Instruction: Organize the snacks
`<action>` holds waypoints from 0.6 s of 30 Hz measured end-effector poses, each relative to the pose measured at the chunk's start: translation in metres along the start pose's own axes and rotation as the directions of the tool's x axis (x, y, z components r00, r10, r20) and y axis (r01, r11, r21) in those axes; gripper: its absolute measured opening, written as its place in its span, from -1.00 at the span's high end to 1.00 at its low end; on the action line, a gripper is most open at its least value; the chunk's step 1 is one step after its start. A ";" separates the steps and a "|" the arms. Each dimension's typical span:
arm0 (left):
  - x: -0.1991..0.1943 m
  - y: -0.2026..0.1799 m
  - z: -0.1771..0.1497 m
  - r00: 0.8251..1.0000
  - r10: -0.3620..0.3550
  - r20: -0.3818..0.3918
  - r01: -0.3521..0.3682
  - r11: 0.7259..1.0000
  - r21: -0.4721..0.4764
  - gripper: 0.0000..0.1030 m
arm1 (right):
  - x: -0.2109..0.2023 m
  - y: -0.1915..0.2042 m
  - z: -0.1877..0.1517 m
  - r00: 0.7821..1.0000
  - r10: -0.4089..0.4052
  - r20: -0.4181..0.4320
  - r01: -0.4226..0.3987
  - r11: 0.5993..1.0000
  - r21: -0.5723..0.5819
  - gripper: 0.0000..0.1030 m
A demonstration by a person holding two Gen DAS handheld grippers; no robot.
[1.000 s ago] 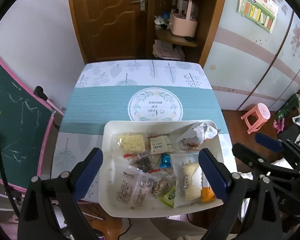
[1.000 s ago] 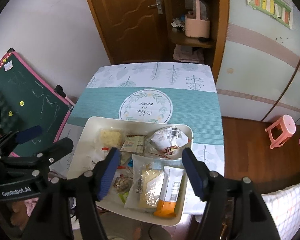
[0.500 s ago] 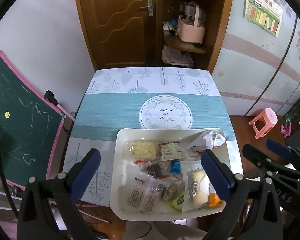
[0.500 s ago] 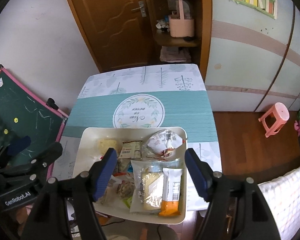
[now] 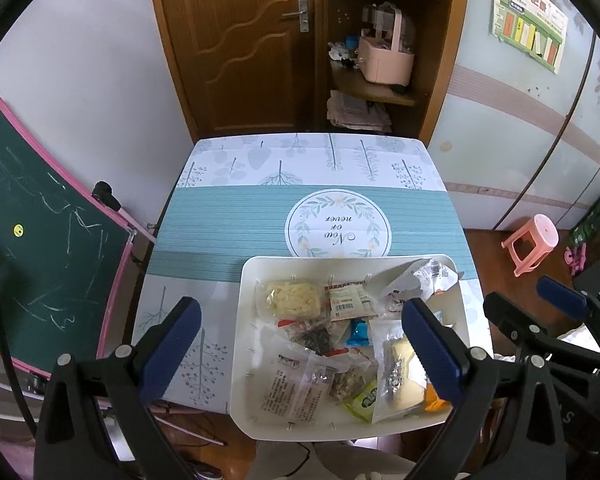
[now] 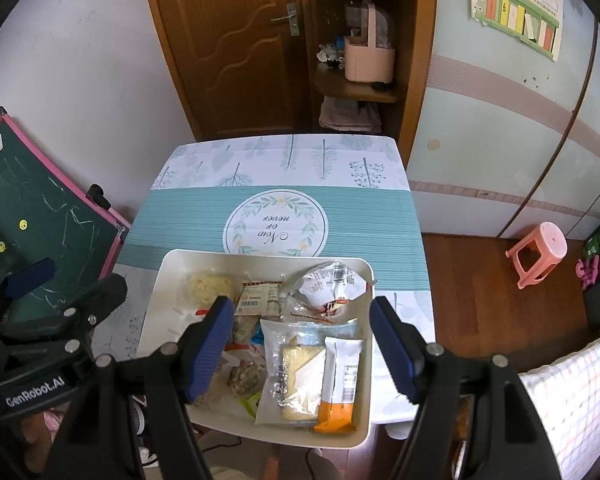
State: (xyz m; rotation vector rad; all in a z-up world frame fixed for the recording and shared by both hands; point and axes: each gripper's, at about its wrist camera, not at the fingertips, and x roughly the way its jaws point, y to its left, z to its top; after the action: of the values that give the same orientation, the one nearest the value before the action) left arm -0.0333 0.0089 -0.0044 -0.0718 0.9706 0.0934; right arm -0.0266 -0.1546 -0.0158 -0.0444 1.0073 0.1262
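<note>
1. Hovering above the white tray (image 6: pixel 158 280), which sits on the near edge of the bench (image 6: pixel 364 216); all the snacks lie jumbled inside it.
2. Right gripper (image 6: pixel 300 346): fingers spread wide, nothing between them, over the tray's right half. Left gripper (image 5: pixel 300 354): fingers likewise released and empty, straddling the tray's left half.
3. Clear bag with a pale cake (image 6: pixel 296 376) and orange-and-white bar wrapper (image 6: pixel 342 384) lie side by side, touching, at the tray's near right corner. Judged light; film likely slippery and crinkly.
4. Bar looks the stiffest piece: take it across its narrow width, mid-length. Cake probably crushes; pinch the bag's sealed edge instead.
5. Crumpled silver-white packet (image 6: pixel 326 286) at the far right corner: soft, irregular; grip a fold near its middle.
6. Yellow noodle-like block (image 5: pixel 294 300), far left: judged brittle, so use light pressure.
7. Small packets in the centre overlap; a pinch there could lift two.
</note>
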 end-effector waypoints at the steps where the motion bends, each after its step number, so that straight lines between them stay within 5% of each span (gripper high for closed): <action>1: 0.000 0.000 0.000 1.000 0.001 0.001 -0.001 1.000 -0.001 -0.94 | 0.000 0.000 0.000 1.000 0.000 0.001 0.000 1.000 0.000 -0.38; 18: 0.000 -0.002 -0.001 1.000 0.004 0.001 -0.004 1.000 -0.001 -0.94 | -0.004 -0.003 -0.004 1.000 -0.019 0.012 0.019 1.000 0.001 -0.38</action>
State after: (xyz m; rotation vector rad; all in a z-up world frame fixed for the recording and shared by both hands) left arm -0.0343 0.0065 -0.0049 -0.0710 0.9694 0.0979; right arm -0.0312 -0.1585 -0.0144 -0.0521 0.9948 0.1083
